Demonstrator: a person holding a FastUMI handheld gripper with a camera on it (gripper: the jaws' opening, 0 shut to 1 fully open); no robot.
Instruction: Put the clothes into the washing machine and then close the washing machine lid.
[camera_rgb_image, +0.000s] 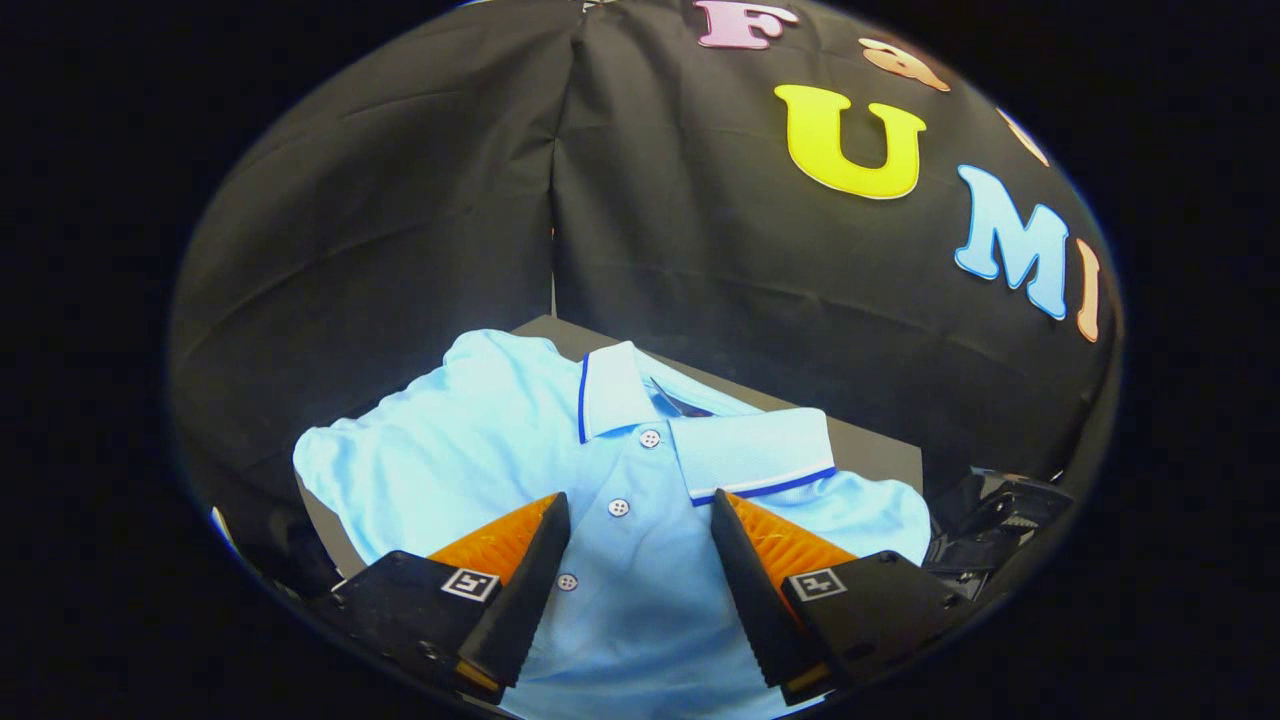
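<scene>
Gripper view, approach to the garment. A light-blue polo shirt (500, 450) lies folded and face-up in the lower centre of the frame on a dark grey flat surface (870, 450), its soft, matte knit smoothed into broad panels. The stiff collar (745, 450), edged with a thin dark-blue stripe, spreads open toward the middle of the frame, and small round buttons (619, 507) run down the placket. The gripper (640, 515) hovers released, its two wedge-shaped fingers spread wide to either side of the placket, ribbed pads (780, 545) facing inward; nothing is pinched between them. This straddling stance probably prepares a pinch of the chest fabric. A dark, angular object (1000, 520) sits at lower right, its identity unclear.
</scene>
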